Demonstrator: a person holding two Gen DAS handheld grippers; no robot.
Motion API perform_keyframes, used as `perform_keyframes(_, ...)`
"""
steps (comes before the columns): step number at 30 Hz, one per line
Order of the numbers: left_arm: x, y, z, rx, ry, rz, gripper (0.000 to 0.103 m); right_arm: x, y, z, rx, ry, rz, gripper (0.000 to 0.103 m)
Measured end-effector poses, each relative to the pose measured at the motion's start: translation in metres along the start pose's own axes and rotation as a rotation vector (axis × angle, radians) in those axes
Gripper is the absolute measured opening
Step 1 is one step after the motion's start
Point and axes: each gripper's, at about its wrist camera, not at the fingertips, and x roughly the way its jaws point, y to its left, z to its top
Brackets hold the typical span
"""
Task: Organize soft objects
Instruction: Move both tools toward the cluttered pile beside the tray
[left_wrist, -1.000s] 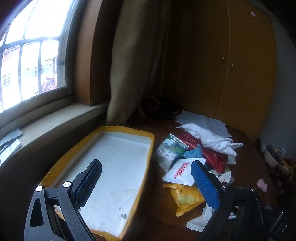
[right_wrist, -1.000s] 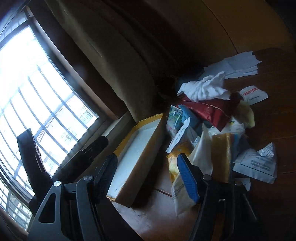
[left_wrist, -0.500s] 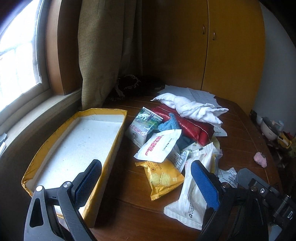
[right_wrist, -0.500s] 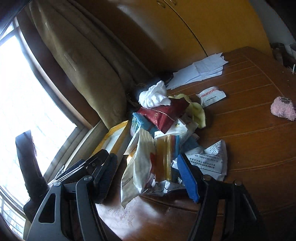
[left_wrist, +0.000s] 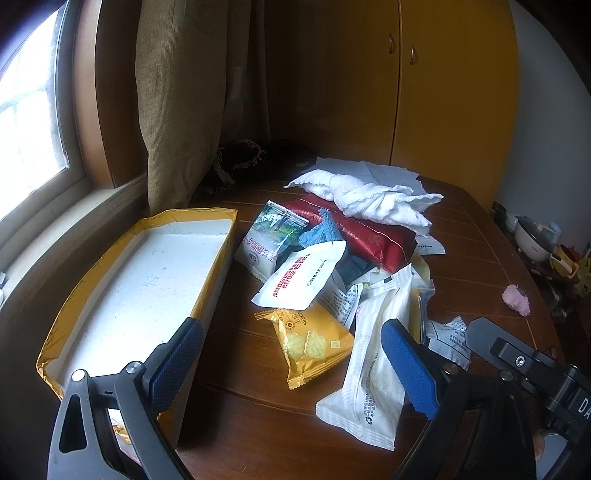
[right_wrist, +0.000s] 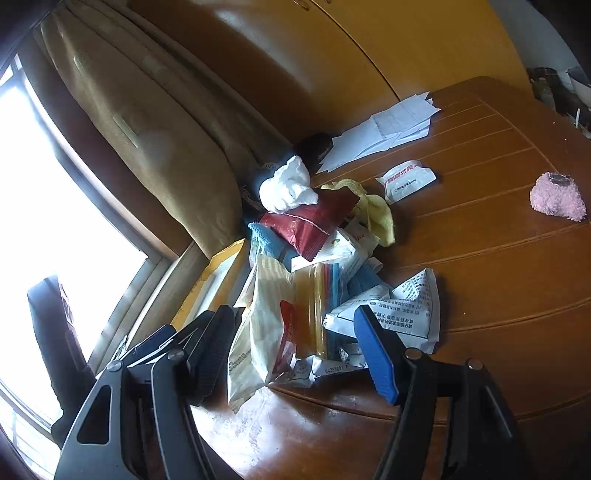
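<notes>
A heap of soft items lies on the brown wooden table (left_wrist: 469, 258): a white towel (left_wrist: 373, 197), a red packet (left_wrist: 365, 236), a blue cloth (left_wrist: 319, 230), a yellow cracker pack (left_wrist: 308, 341), a long white pack (left_wrist: 373, 358). My left gripper (left_wrist: 291, 363) is open and empty, above the near side of the heap. My right gripper (right_wrist: 295, 350) is open and empty, with the long white pack (right_wrist: 255, 321) lying just beyond its fingers. The towel (right_wrist: 288, 188), red packet (right_wrist: 310, 223) and a yellow cloth (right_wrist: 375, 210) show further back.
A yellow-rimmed white tray (left_wrist: 66, 332) stands on the left by the window sill. A pink fluffy thing (left_wrist: 515, 300) lies apart on the right, also in the right wrist view (right_wrist: 557, 197). Papers (right_wrist: 391, 127) lie at the back by the cupboard. Clutter sits off the table's right edge.
Both grippers have swung from the window and tray toward the heap, and have come lower and closer to it. The jaws stay open. Nothing on the table has moved.
</notes>
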Motion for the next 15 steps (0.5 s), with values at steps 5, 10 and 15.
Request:
perform_keyframes(5, -0.0013, -0.0001, -0.0008, -0.002, 0.008, -0.020, 0.099, -0.0004, 0.0005, -0.0006, 0.001, 0.001, 0.000, 0.067)
perform_keyframes(10, -0.0029, -0.0017, -0.0027, -0.002, 0.015, -0.040, 0.099, -0.0019, 0.0021, -0.0011, 0.001, -0.002, -0.005, 0.067)
perform_keyframes(15, -0.0025, -0.0023, -0.0045, 0.000, 0.024, -0.052, 0.098, -0.0042, 0.0021, -0.0009, 0.002, -0.009, -0.009, 0.067)
